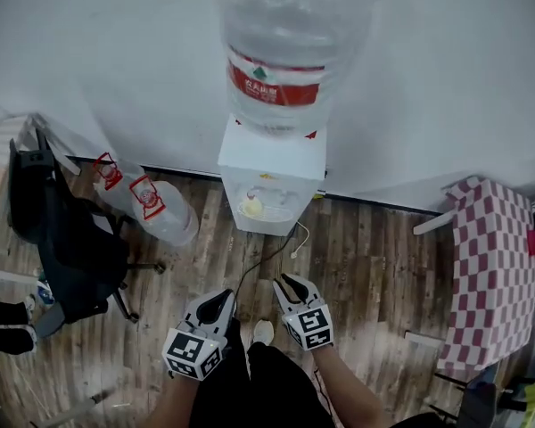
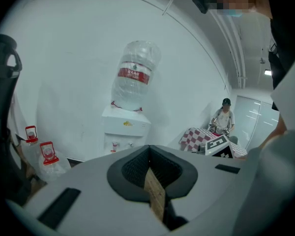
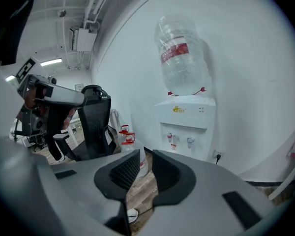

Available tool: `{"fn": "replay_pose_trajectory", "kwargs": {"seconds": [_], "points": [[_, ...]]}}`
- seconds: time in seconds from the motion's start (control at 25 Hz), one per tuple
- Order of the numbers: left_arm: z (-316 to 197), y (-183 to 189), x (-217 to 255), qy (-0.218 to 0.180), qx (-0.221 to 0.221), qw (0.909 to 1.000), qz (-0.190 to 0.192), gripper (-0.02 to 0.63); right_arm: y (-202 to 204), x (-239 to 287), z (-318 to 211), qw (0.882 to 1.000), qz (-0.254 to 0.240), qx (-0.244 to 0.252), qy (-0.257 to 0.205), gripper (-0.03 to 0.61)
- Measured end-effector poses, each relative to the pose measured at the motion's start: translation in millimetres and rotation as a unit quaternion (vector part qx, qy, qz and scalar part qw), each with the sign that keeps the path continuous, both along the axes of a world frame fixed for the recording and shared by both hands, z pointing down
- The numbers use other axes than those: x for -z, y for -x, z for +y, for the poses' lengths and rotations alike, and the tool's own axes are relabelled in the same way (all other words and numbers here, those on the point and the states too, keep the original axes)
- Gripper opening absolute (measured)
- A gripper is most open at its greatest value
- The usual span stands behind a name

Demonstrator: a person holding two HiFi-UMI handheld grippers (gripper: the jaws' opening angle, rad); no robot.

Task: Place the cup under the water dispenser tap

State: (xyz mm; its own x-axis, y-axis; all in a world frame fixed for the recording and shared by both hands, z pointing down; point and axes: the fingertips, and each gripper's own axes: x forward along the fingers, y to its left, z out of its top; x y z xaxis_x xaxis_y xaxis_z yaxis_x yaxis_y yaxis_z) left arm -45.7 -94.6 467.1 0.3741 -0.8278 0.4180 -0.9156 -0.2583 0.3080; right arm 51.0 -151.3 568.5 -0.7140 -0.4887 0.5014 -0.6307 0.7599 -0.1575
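The white water dispenser stands against the wall with a large clear bottle on top. A pale yellow cup sits in its recess below the taps. Both grippers hang low in the head view, well short of the dispenser and above the wooden floor. My left gripper has its jaws together with nothing in them; its own view shows the tips touching. My right gripper shows a narrow gap between its pads, with nothing in it. Both gripper views show the dispenser ahead; its taps show in the right one.
A black office chair stands on the left, with empty water bottles lying beside it. A table with a red-checked cloth is on the right. A cable trails across the floor from the dispenser. Another person stands far off.
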Motion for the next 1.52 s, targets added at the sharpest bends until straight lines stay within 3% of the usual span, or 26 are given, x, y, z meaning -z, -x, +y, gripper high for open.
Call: {"fn": "replay_pose_trajectory", "kwargs": {"seconds": [0.32,0.76,0.92,1.24,1.52], "points": [[18,7,45,-0.026,0.008,0.9996,-0.003,0.014,-19,50,35,1.000,-0.029,-0.007,-0.009,0.036],[49,14,73,-0.052,-0.043,0.9976,-0.016,0.014,-28,119,70,0.995,-0.067,-0.055,-0.054,0.028],[70,29,79,-0.059,-0.064,0.9959,-0.026,0.014,-25,137,94,0.992,-0.077,-0.081,-0.061,0.025],[124,70,82,-0.073,-0.084,0.9936,-0.016,0.014,-8,181,157,0.984,-0.100,-0.118,-0.089,0.021],[163,84,83,-0.087,-0.107,0.9904,-0.007,0.014,-8,207,206,0.973,-0.127,-0.159,-0.108,0.022]]}}
